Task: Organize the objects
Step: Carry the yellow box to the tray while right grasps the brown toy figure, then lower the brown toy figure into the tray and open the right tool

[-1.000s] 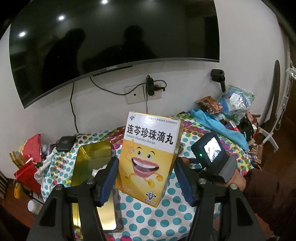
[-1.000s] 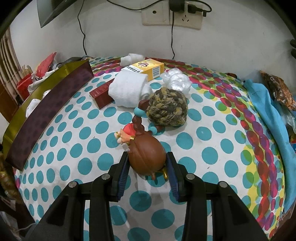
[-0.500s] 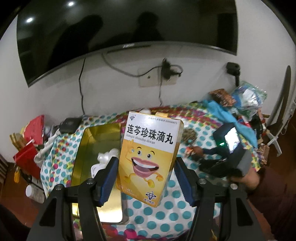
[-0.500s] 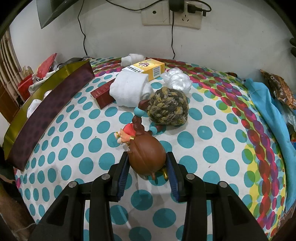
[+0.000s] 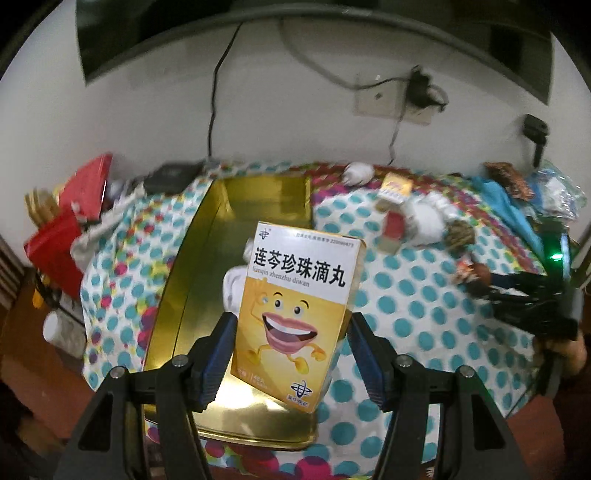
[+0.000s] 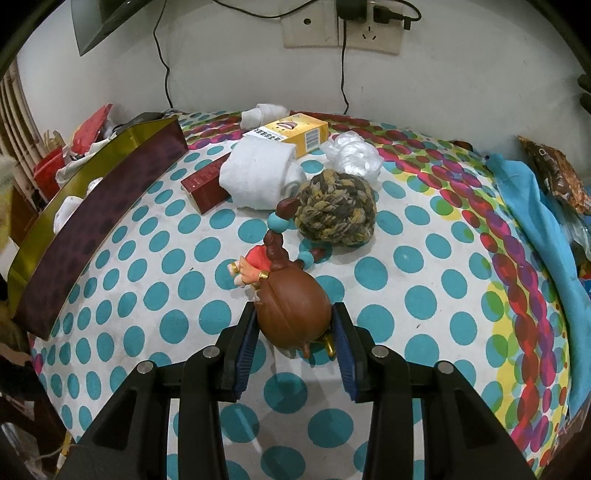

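1. Polka-dot tablecloth [image 6: 424, 302] covers a table set against a white wall, where a wall socket [image 6: 341, 31] carries a plugged-in cable

2. Left gripper [image 5: 291, 350] clamps a yellow medicine box [image 5: 295, 314] upright, its cartoon face toward the lens, above the open gold tin [image 5: 192, 295] at the table's left side

3. Right gripper [image 6: 295, 343] is closed on the brown round head of a toy figurine [image 6: 291, 306] lying on the cloth, both blue pads against its sides

4. Only the left wrist view looks into the tin, where something white [image 5: 234, 284] lies, mostly hidden behind the held box

5. Only that view shows the dark television [image 5: 295, 26] overhead, and the right gripper at the frame's right edge, blurred, with a green light

6. Only the right wrist view gives the loose items sharply: a braided rope ball [image 6: 338, 208], a rolled white cloth [image 6: 258, 177], a dark red box [image 6: 208, 182], a second yellow box [image 6: 291, 134] and a crumpled clear bag [image 6: 352, 155]

7. From this side the tin shows as a dark purple wall with a gold rim

8. Blue cloth [image 6: 532, 221] drapes the table's right edge, running out of frame

9. Red clutter [image 5: 70, 221] at the left is soft with motion blur and cannot be identified

10. Small print on the held box is too fine to read
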`<state>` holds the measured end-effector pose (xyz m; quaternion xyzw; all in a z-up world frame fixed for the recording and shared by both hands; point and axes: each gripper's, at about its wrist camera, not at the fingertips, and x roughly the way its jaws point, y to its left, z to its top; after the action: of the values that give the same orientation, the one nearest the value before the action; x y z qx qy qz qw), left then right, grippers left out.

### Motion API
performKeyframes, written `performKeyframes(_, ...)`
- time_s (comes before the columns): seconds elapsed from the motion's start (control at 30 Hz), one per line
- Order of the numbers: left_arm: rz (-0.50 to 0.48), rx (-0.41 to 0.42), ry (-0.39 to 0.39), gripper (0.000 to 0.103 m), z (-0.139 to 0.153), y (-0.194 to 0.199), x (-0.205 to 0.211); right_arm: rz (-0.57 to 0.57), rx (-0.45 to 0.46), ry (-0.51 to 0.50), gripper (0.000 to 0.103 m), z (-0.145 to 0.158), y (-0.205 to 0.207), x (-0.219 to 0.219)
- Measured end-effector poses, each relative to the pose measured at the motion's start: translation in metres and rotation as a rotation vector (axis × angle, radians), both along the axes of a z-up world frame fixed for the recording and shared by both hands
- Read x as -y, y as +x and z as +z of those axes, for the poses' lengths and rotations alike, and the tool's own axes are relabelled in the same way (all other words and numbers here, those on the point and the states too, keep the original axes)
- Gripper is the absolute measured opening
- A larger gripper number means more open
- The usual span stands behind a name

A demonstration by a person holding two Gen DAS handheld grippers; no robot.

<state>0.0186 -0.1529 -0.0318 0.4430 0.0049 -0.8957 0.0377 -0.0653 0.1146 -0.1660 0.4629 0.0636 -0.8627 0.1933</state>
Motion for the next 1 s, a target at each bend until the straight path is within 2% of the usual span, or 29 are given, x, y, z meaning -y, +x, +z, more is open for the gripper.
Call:
performKeyframes(0.23, 0.059, 0.080, 0.038, 0.063, -0.045, -0.009, 0.026, -0.011, 0.006, -0.020, 0.037, 0.006, 0.004, 0.000)
performKeyframes(0.43, 0.067, 0.098, 0.040, 0.063, -0.058, -0.012, 0.038, 0.019, -0.042, -0.045, 0.037, 0.034, 0.017, 0.017)
performKeyframes(0.7, 0.071, 0.108, 0.012, 0.064, -0.067, -0.017, 0.042, 0.162, -0.090, -0.092, 0.037, 0.068, 0.025, 0.082)
performKeyframes(1.0, 0.071, 0.111, 0.005, 0.065, -0.074, -0.021, 0.047, 0.275, -0.104, -0.108, 0.037, 0.075, 0.017, 0.159)
